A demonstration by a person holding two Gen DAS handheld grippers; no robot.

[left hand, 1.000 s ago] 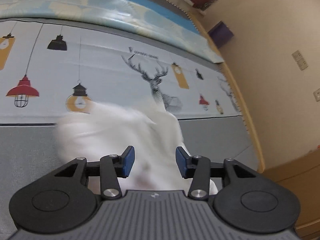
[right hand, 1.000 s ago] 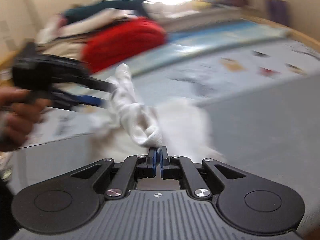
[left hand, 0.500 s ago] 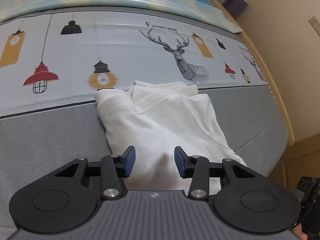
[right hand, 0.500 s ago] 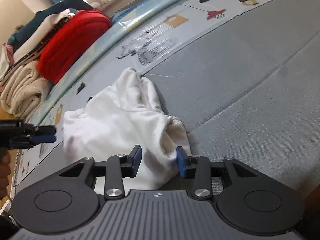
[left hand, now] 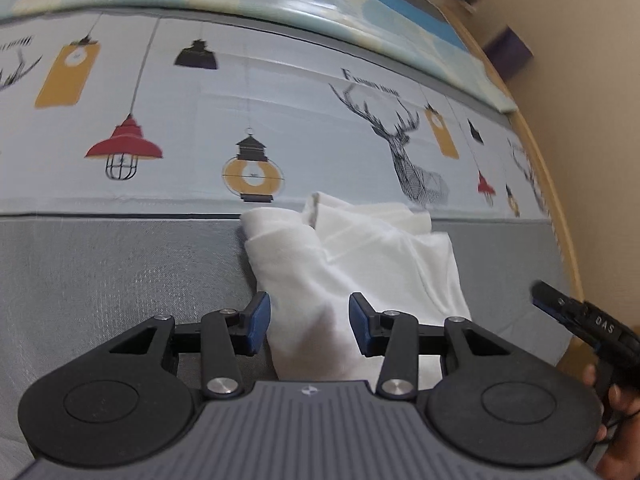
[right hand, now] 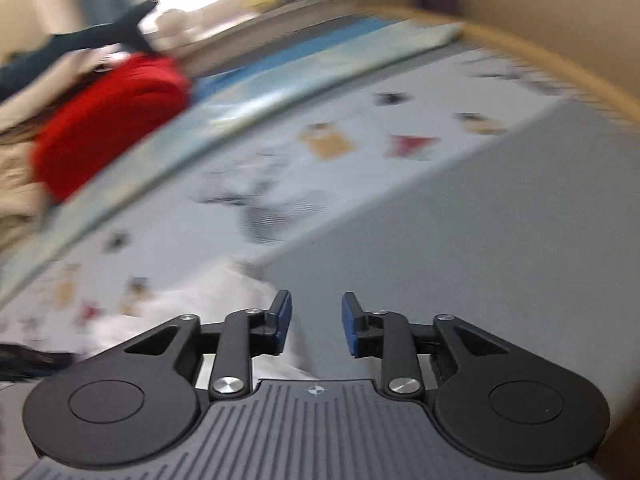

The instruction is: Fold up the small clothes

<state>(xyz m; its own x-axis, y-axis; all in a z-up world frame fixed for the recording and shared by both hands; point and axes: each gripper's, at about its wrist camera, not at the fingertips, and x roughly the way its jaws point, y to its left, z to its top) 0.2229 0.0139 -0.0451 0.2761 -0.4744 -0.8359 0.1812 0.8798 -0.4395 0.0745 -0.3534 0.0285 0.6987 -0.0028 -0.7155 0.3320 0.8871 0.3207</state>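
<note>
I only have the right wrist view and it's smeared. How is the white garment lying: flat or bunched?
Observer: In the left wrist view the white garment lies loosely folded in overlapping layers on the grey cover, not flat.
Operator: Where is the left gripper?
Observer: The left gripper hangs over the garment's near edge, jaws apart, pressing on nothing.
Operator: And mine?
Observer: The right gripper is off to the garment's right side, clear of the cloth, jaws opening with nothing between them.
</note>
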